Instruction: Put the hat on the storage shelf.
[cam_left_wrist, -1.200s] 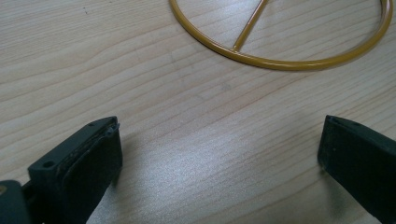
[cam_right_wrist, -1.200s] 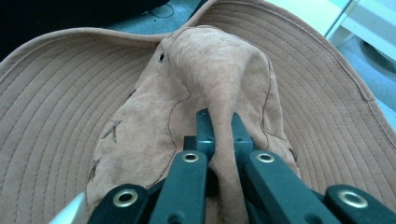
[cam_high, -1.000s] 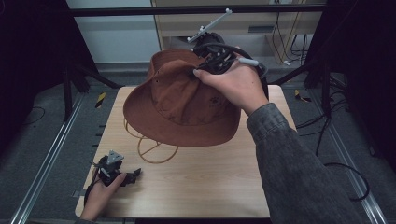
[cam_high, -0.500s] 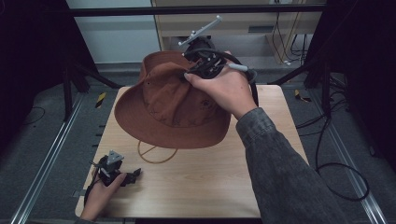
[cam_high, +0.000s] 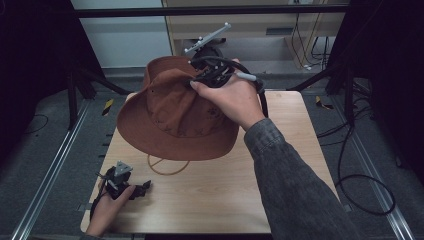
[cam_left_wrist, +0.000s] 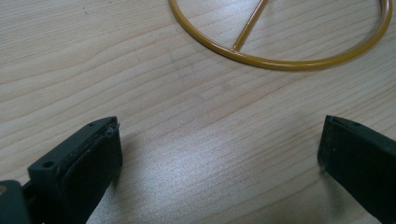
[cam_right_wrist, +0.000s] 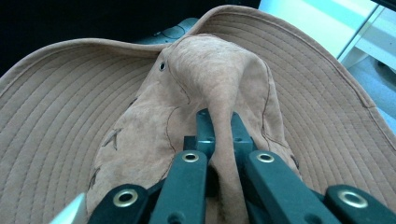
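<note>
Hat (cam_high: 175, 115) is up in the air over the table (cam_high: 280, 170), tipped, with its brim hanging down at the near side. My right gripper (cam_right_wrist: 219, 140) holds it by the top: the jaws are pressed together on a fold of the soft brown crown, and the cloth bunches up between them. My right hand (cam_high: 230, 95) is above the far part of the hat.

Under the hat, a thin yellow ring (cam_left_wrist: 280, 46) lies flat on the table, with a thin bar running across it. It may be the foot of a stand for the hat, but I cannot be sure.

My left gripper (cam_high: 122, 182) rests on the table, nearer to me than the hat. Its jaws are spread wide with nothing between them.

So the picking up looks done. I think what is left is to carry the hat somewhere and let go.
</note>
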